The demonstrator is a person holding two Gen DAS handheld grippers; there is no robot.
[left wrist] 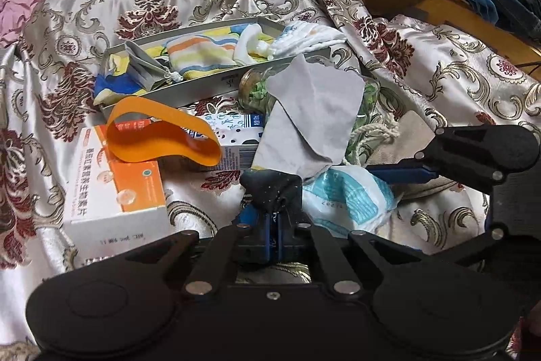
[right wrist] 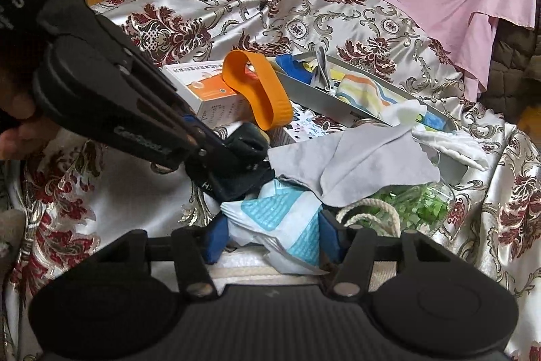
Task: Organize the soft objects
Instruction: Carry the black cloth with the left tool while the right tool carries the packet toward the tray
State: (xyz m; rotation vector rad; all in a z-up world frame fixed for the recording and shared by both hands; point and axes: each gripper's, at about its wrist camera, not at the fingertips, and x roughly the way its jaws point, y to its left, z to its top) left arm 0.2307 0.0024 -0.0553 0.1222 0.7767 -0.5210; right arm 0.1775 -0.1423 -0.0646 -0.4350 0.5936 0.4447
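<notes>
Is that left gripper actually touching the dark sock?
Touching. The left wrist view shows the left gripper shut on the dark sock, bunching its fabric.

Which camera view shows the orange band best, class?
The left wrist view: the orange band lies open as a full loop across the boxes, unobstructed. The right wrist view shows the same band farther off and more end-on, beside the left gripper, so its loop shape reads less clearly.
</notes>
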